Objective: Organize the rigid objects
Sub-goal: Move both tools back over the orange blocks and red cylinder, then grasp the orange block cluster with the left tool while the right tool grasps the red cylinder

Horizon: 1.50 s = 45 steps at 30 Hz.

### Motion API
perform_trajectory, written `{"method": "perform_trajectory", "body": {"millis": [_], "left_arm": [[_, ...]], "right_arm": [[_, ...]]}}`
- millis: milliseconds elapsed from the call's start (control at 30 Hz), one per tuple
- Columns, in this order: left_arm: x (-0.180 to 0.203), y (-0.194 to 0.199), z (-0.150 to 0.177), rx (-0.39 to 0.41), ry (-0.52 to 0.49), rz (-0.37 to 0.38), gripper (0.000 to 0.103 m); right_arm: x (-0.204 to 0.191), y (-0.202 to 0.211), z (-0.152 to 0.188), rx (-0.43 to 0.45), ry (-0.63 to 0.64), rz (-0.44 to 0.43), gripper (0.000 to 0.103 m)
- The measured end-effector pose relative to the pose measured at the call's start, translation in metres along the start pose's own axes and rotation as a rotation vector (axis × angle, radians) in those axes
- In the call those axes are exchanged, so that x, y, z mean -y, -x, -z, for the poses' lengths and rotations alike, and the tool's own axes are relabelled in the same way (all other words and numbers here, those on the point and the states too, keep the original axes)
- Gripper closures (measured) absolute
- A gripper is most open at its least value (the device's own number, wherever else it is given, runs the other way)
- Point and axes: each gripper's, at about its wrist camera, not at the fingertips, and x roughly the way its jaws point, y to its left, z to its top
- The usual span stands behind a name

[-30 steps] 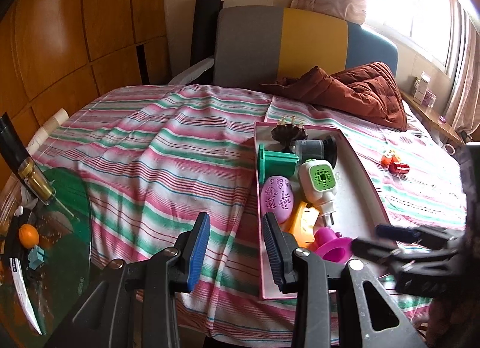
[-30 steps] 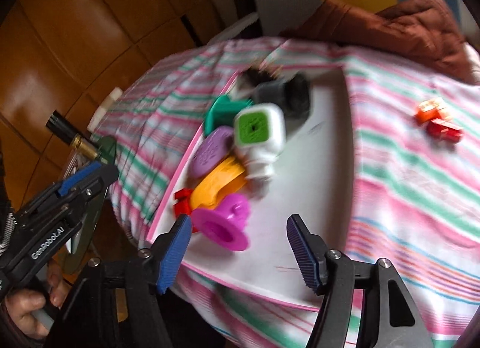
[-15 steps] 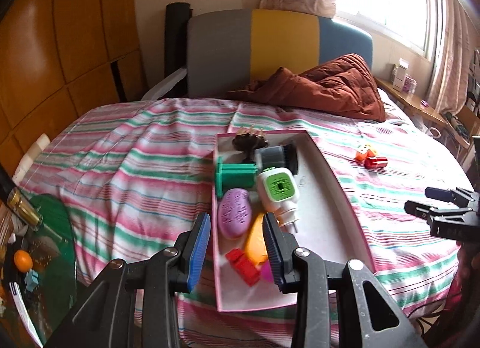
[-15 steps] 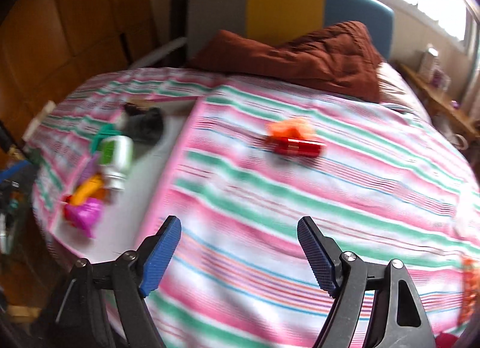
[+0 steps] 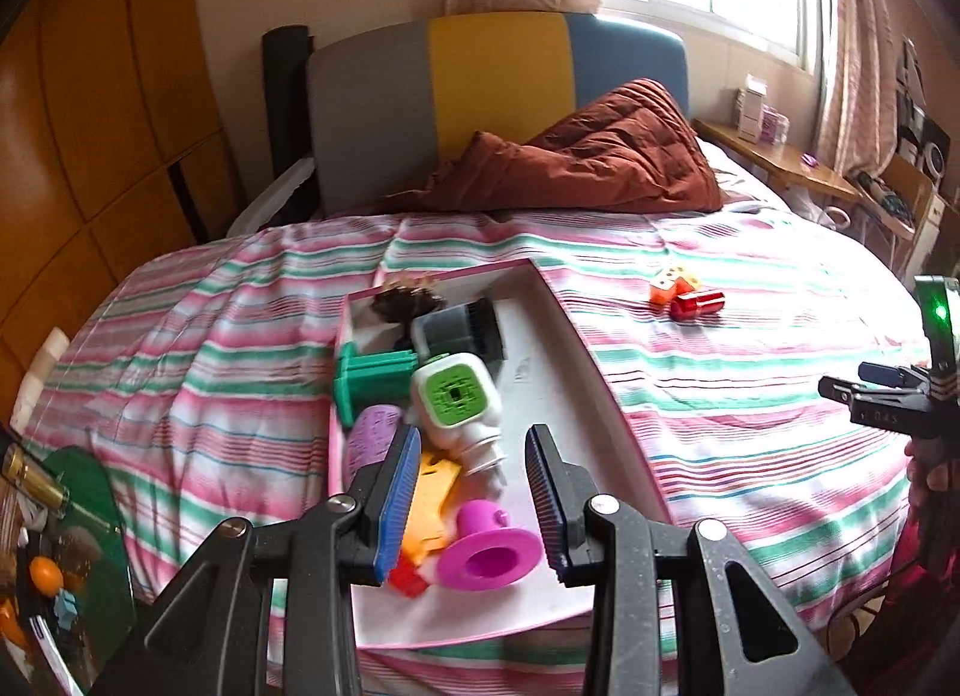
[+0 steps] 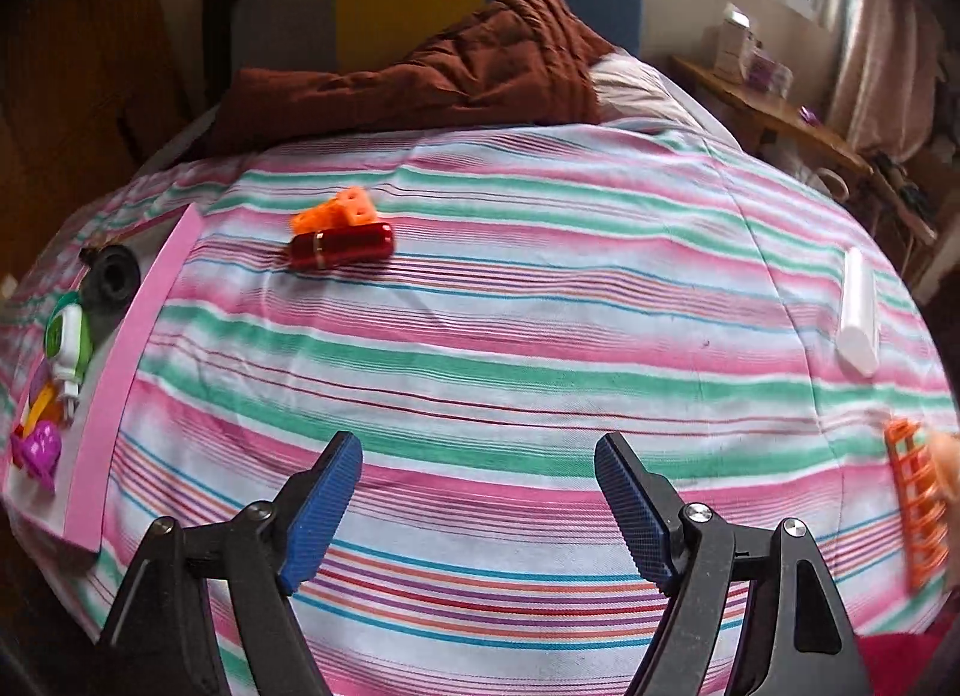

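While the right gripper (image 6: 477, 507) hangs spread and empty over the striped bedspread (image 6: 480, 372), the red cylinder (image 6: 342, 245) lies far left beside the pink tray (image 6: 114, 372); it could roll if nudged.

One pink-rimmed tray (image 5: 606, 396) sits at the bedspread's (image 6: 480, 348) left edge, holding nine objects, counted in the left wrist view. On the bare bedspread lie four loose objects: one orange block (image 6: 337, 210), one red cylinder (image 6: 342, 246), one white tube (image 6: 857, 312), one orange grid piece (image 6: 915, 510).
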Motion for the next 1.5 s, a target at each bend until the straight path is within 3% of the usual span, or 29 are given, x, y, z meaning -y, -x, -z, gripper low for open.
{"method": "perform_trajectory", "body": {"millis": [367, 833, 1500], "left_arm": [[0.046, -0.012, -0.009, -0.016, -0.084, 0.048, 0.067], [0.072, -0.035, -0.016, -0.044, -0.125, 0.085, 0.067], [0.101, -0.118, -0.069, -0.156, -0.033, 0.228, 0.067]], "right_arm": [[0.021, -0.013, -0.001, -0.085, -0.148, -0.004, 0.022], [0.031, -0.013, -0.004, -0.085, -0.204, -0.004, 0.022], [0.038, -0.013, -0.005, -0.080, -0.255, -0.015, 0.022]]}}
